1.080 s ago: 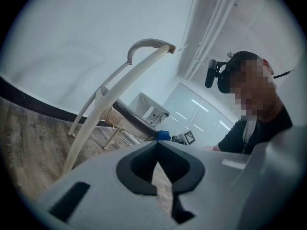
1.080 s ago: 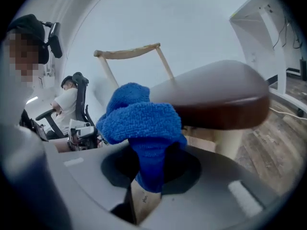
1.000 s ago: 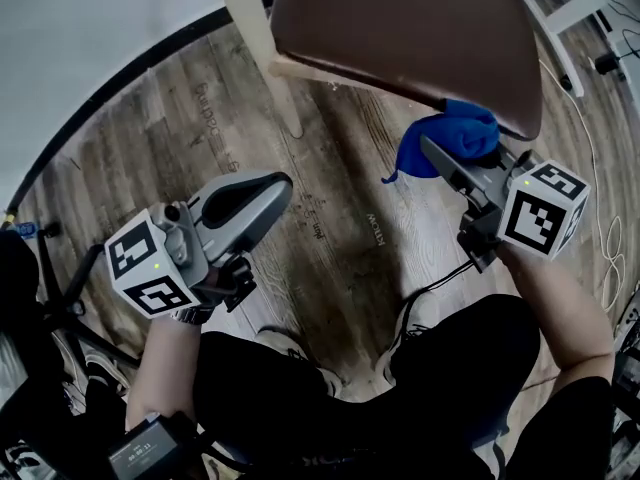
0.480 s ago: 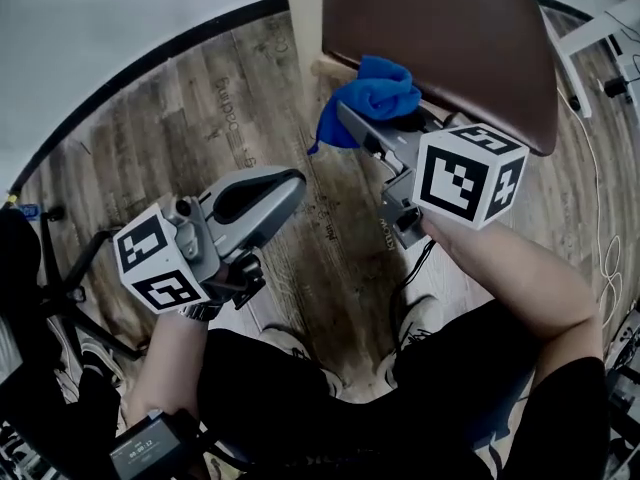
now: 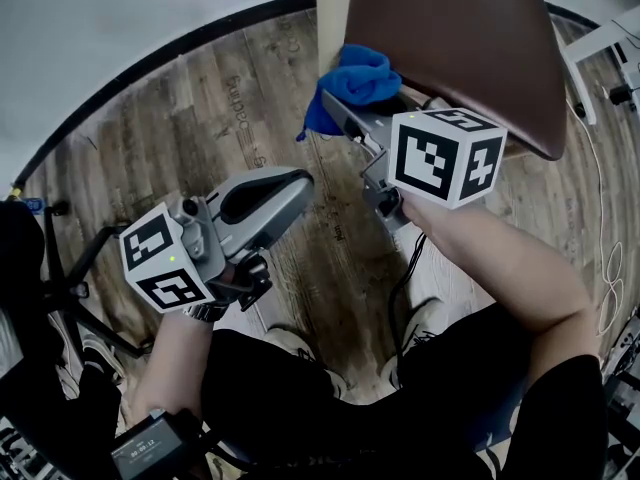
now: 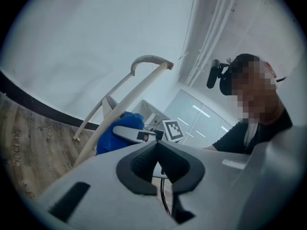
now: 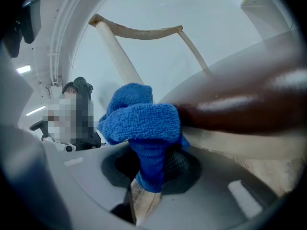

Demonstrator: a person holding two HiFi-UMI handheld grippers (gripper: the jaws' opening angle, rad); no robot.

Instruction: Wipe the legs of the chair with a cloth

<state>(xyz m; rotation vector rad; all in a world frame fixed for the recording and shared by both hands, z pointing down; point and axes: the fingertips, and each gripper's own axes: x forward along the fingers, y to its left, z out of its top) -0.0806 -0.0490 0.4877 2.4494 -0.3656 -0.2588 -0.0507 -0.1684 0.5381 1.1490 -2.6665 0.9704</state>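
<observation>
**Cloth at the chair leg, wipe stroke about to start**

We judge this as the contact step, with no real stroke down the leg yet. The right claw is clamped on a bunched blue microfibre cloth. In the right gripper view the wad fills the gap between the jaws and balloons out in front.

In the head view the cloth sits at 12 o'clock, tucked at the edge of the brown chair seat. It lies right against the pale wooden chair leg. It looks like it's touching, but we can't tell how hard it presses.

The left claw hangs at 8 o'clock over the wood-plank floor, well apart from the chair. Its own view shows the jaws together with nothing between them.

Orientation:
- **Leg:** the long axis is near upright with a lean. In the left gripper view it runs from 7 o'clock up to 1 o'clock and meets a curved rail at the top.
- **Cloth:** it's a wad with no clear long axis. A loose tail droops towards 7 o'clock in the head view.
- **Right claw:** it points to about 11 o'clock, roughly across the leg.

Next move, as we read it: press the wad on and slide it down along the leg's lean towards the floor. The part of the leg below the cloth is hidden here. The cloth could snag on the seat edge.
</observation>
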